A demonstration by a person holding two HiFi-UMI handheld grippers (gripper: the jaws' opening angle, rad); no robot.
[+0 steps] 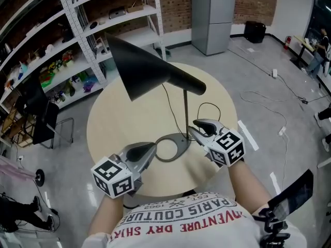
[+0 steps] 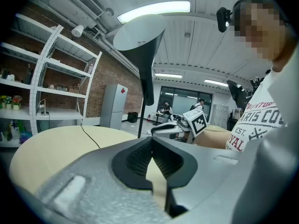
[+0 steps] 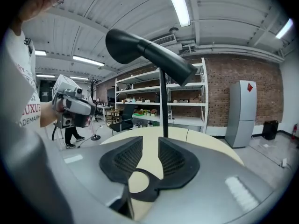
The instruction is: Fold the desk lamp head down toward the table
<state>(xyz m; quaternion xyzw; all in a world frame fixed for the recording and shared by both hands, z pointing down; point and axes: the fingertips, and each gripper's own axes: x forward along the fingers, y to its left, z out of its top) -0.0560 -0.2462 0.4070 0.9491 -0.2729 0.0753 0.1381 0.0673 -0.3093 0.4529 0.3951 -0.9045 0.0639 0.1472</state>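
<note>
Lamp head (image 1: 150, 68) stands raised over the round surface (image 1: 114, 123), the left hand-held gripper (image 1: 151, 149) clenched empty, the right hand-held gripper (image 1: 199, 127) released near the pole (image 1: 186, 110).

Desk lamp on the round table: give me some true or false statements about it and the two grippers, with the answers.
1. The lamp head sits high on an upright stem, not folded down. True.
2. The left gripper has its jaws wide apart. False: they are closed together on nothing.
3. The right gripper is clamped on the stem. False: its jaws stand apart, and the stem is beyond them, not pinched.
4. The lamp base is a ring lying flat on the table. True.
5. The lamp head is white. False: it is black.
</note>
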